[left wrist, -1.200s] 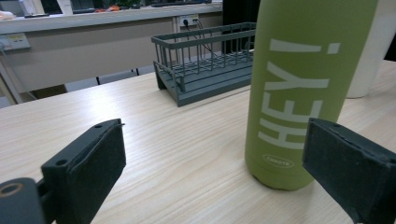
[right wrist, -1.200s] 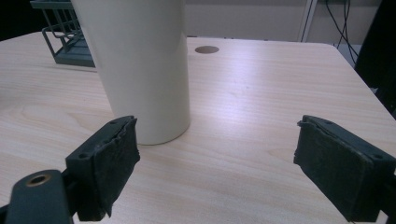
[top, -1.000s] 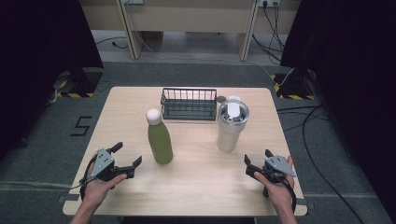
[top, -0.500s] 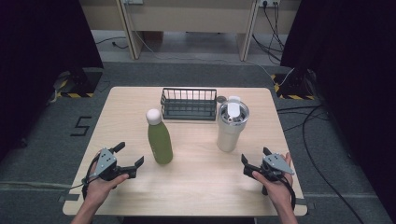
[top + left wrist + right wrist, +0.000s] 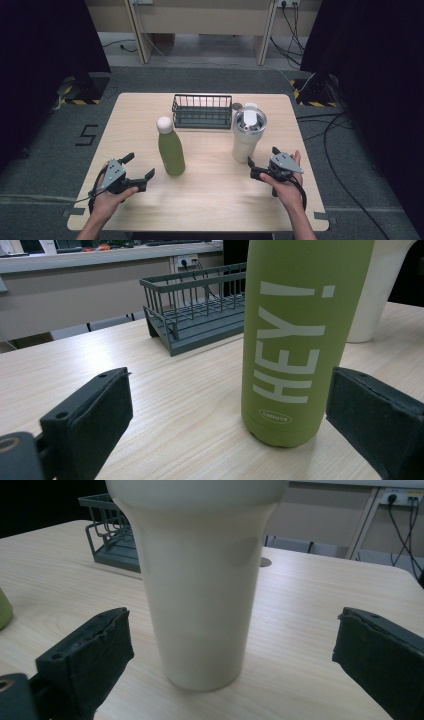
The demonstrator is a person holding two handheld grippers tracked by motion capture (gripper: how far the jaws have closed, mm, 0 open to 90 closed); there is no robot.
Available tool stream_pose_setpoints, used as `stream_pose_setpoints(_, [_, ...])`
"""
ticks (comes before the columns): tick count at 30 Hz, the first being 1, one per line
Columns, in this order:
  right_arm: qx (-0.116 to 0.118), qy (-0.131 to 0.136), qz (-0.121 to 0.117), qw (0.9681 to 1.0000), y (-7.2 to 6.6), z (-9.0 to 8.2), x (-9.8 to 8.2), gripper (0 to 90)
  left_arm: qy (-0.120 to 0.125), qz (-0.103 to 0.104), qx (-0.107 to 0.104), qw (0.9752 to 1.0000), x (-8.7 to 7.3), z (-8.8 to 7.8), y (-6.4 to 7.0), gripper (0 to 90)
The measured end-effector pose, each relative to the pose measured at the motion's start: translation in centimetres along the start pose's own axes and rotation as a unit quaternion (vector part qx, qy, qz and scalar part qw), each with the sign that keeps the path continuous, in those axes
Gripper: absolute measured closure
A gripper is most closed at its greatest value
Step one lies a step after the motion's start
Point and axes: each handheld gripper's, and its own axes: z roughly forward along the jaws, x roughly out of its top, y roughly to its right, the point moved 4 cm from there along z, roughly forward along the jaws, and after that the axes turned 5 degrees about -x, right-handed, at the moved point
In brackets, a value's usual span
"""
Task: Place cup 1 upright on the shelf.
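Here, seen from above, a light wooden table (image 5: 210, 200) holds three things in its middle: a green bottle (image 5: 170, 150) with a white cap standing upright, a cream tumbler (image 5: 247, 135) with a lidded top standing upright to its right, and a dark wire basket (image 5: 202, 111) set behind and between them. A person's two forearms come in from the near edge, each hand holding a black two-jaw gripper. The left gripper (image 5: 138, 169) sits near the front left of the table, just beside the bottle, its jaws spread wide and holding nothing. From the left gripper view, the bottle (image 5: 295, 340) stands close ahead, nearer the right-hand jaw, with white lettering reading "HEY!" running up its side, and the basket (image 5: 200, 315) lies farther back. The right gripper (image 5: 262, 161) rests at the front right, just beside the foot of the tumbler, its jaws also spread wide and empty. From the right gripper view, the tumbler (image 5: 200, 590) stands between the two parted jaws, not touched by either, with the basket (image 5: 107, 530) behind it to the left.
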Motion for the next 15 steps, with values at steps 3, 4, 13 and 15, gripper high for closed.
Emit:
stream_pose_setpoints(3, [0.008,0.002,0.001,1.0000,-0.5,0.8,0.4,2.0,0.000,-0.002,0.000,1.0000,-0.1,0.0,0.0,4.0])
stream_pose_setpoints(4, [0.010,0.003,0.001,0.9999,-0.6,1.0,0.6,2.0,0.000,-0.002,0.000,1.0000,-0.1,0.0,0.0,4.0])
stream_pose_setpoints(13, [0.016,0.011,0.006,0.9998,-1.3,3.3,1.9,2.5,0.000,-0.002,0.000,1.0000,0.0,0.0,0.0,3.9])
stream_pose_setpoints(15, [0.018,0.011,0.007,0.9998,-1.3,3.7,2.0,3.1,0.000,-0.001,-0.001,1.0000,-0.1,0.0,0.0,3.9])
